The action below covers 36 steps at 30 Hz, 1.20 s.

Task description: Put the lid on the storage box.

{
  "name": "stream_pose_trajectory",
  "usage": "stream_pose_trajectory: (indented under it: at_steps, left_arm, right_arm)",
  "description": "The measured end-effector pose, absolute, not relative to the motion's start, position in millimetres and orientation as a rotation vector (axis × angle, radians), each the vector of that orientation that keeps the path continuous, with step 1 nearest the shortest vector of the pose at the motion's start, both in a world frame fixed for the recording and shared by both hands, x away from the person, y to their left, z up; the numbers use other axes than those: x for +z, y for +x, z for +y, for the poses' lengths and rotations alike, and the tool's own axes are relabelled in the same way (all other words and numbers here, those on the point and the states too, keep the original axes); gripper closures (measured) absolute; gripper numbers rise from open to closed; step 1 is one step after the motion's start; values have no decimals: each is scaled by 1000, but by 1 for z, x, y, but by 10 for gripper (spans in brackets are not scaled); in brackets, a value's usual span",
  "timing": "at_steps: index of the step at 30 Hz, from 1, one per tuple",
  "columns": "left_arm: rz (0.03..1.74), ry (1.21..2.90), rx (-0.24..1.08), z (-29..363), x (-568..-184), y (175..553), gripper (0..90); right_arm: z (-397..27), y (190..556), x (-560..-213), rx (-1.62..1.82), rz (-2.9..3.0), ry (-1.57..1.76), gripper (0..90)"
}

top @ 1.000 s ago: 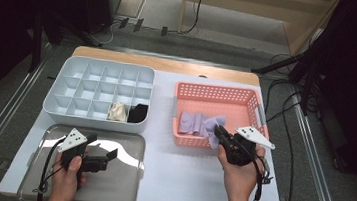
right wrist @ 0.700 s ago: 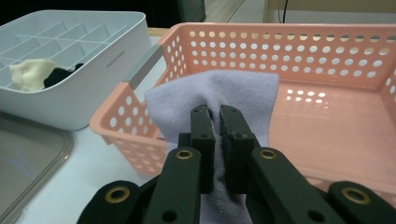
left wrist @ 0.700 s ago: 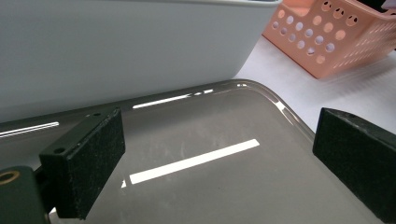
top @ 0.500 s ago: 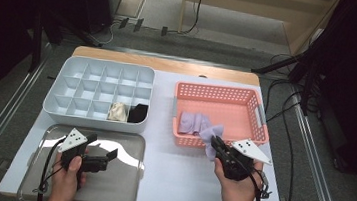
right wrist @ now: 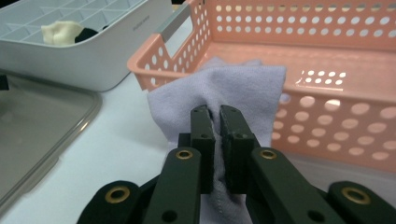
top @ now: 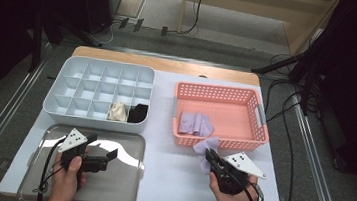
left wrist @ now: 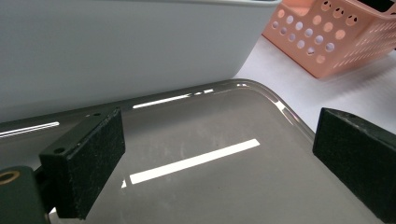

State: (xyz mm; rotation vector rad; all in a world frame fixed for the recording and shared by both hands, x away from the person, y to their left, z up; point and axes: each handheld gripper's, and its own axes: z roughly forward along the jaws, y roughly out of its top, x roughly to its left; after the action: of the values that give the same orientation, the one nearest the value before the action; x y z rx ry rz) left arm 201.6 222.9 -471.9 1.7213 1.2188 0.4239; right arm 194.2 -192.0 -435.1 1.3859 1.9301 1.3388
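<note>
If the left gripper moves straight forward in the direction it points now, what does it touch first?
Probably the white divided box: the left gripper, jaws open over the metal tray, faces its side wall. Depth is unclear, and the tray's rim lies before it.

— What's that soft, pale lilac knitted cloth (right wrist: 219, 93) doing?

— It's pinched at a fold between the two black jaws of the right gripper (right wrist: 219, 126), bunched there, with its upper part fanning out wide.

— And where is it?

— Off the table, just in front of the pink perforated plastic basket's (top: 258, 139) near wall, above the white tabletop (top: 168, 180).
</note>
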Motion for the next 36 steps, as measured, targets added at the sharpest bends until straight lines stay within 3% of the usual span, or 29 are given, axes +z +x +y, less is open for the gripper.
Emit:
stream_pose_trajectory:
  at_steps: [24,30,36]
  left_arm:
    - [1218,1722,423,223,-472,201,29]
    - [1218,1722,423,223,-472,201,29]
    - [1217,1722,423,223,-472,201,29]
  right_arm:
    - [-172,185,-475,1319,2034,1425,845]
    - [-172,184,-473,1350,2018,1414,646]
    - [-176,185,-469,1353,1994,1418,631]
